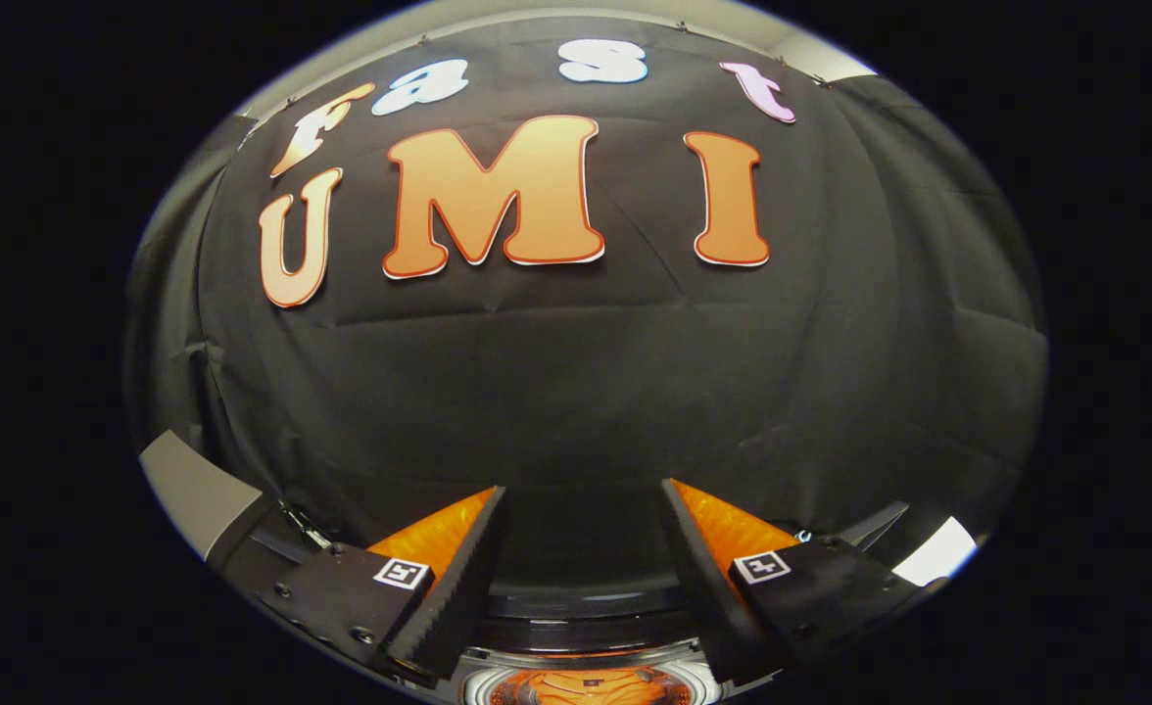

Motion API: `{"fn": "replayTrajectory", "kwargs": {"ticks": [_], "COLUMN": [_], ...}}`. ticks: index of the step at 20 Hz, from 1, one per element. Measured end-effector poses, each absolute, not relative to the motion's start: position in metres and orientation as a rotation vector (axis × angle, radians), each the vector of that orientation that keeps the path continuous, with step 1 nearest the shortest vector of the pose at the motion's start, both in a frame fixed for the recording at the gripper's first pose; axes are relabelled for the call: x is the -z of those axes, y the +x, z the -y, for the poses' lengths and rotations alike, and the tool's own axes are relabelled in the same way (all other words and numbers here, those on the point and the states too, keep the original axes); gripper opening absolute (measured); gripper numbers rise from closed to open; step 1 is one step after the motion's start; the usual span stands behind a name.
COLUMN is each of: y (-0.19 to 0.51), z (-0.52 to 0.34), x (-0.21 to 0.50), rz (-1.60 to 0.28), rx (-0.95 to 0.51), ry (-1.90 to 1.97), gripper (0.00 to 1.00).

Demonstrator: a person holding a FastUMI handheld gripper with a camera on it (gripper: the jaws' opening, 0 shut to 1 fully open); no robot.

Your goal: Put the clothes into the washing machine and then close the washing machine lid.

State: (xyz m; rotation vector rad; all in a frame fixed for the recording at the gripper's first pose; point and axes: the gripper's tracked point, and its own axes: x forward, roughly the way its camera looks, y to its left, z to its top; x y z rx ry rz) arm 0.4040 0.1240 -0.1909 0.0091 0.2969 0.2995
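My gripper [584,488] is open, with a wide gap between its fingers [458,568] and nothing held in them. It points level at the black cloth wall [586,392]. Low down between the fingers lies the top of the washing machine [586,602], a dark glossy band with a round pale-rimmed opening [586,685] just below it. Something orange shows inside that opening; I cannot tell whether it is cloth or a reflection. I cannot tell how the machine's lid stands.
A grey slab edge [199,494] sits beyond the left finger and a white patch [940,550] beyond the right finger. The black cloth wall stands close ahead, across the whole width.
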Motion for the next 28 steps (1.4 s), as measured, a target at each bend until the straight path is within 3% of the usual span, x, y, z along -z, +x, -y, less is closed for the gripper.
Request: {"fn": "replayTrajectory", "kwargs": {"ticks": [28], "y": [0.283], "z": [-0.087], "x": [0.236], "rz": [-0.350], "rx": [-0.341], "ry": [-0.011], "gripper": [0.98]}}
